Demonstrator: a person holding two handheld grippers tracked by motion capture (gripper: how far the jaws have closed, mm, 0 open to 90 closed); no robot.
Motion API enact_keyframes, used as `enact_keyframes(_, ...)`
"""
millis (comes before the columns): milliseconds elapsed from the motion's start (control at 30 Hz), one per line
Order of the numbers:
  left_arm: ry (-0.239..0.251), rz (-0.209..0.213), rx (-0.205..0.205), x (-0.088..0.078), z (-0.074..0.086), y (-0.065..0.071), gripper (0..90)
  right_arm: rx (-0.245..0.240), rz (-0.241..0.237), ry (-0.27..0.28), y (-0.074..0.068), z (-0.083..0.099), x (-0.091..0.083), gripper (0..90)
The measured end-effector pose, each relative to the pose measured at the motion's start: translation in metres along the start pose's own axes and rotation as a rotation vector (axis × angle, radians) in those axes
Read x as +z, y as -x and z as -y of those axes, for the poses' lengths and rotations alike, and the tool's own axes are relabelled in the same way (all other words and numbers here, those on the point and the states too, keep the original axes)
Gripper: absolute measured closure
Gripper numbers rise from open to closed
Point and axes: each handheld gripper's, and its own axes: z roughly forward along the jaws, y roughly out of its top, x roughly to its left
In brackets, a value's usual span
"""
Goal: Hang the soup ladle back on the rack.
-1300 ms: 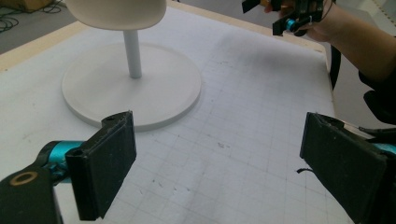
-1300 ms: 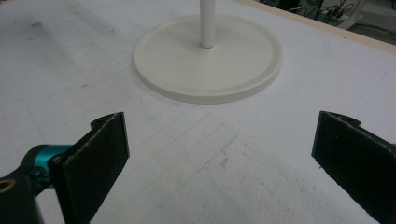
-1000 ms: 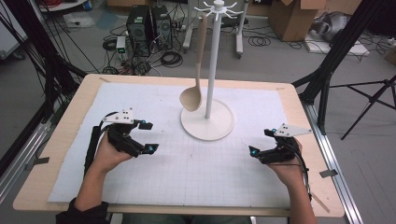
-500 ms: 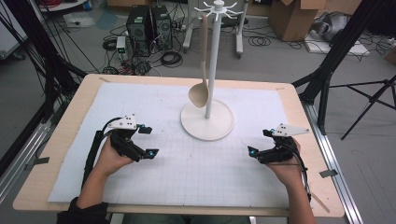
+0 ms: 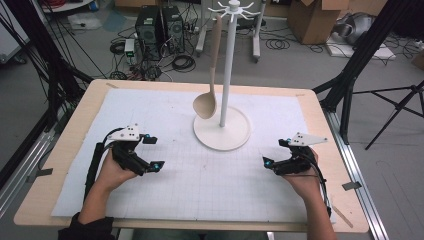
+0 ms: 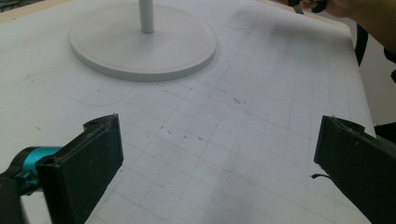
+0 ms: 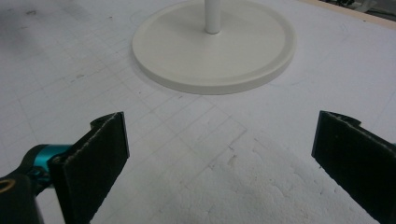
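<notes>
Ladle (image 5: 209, 80) of beige colour hangs from the top hooks of a white stand (image 5: 227, 65), its bowl low beside the pole and above the round base (image 5: 235, 137), which sits on the white gridded mat (image 5: 200, 185) toward the far middle of the table (image 5: 65, 160). Left claw (image 5: 150, 152) rests on the mat near the table's left side and the right claw (image 5: 276, 154) near its right, both well apart from the base. Each claw has its jaws spread wide with nothing between them, and each gripper view looks across bare mat to the base (image 6: 140, 46) (image 7: 215, 51).
</notes>
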Motion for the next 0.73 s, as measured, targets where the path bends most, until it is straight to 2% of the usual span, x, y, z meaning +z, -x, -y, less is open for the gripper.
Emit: enact_keyframes(733,-0.004,-0.011,-0.005,-0.001,0.0011,-0.0008,1.7,-0.005,0.006,-0.004,-0.0009,-0.0005,-0.001,2.6)
